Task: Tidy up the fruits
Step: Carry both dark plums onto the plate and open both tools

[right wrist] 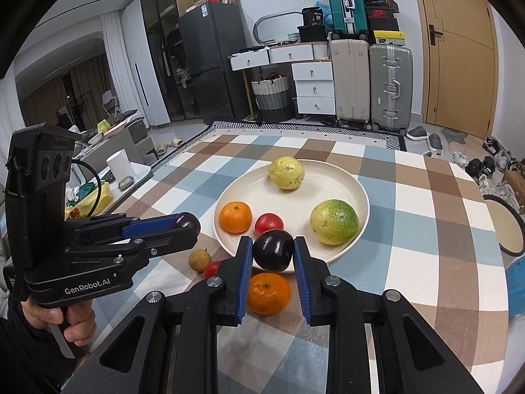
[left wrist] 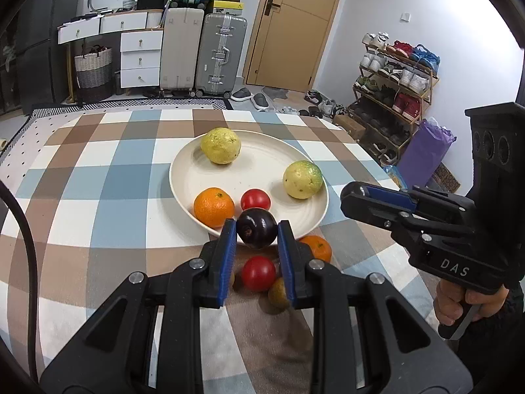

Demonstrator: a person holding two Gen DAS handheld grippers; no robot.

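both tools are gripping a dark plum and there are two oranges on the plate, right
Not quite: only one orange is on the plate; the second orange lies on the tablecloth beside it, as the right wrist view shows. The left tool and right tool do grip dark plums.

A checked cloth (left wrist: 108,170) in blue, brown and white covers the tabletop. Behind it stand two upright suitcases, beige (left wrist: 180,52) and silver (left wrist: 220,54), beside a white drawer unit (left wrist: 141,59) and a woven basket (left wrist: 93,69). A wooden door (left wrist: 295,23) and a loaded shoe rack (left wrist: 393,78) lie rightward; a dark, probably two-door fridge (right wrist: 211,62) stands left.
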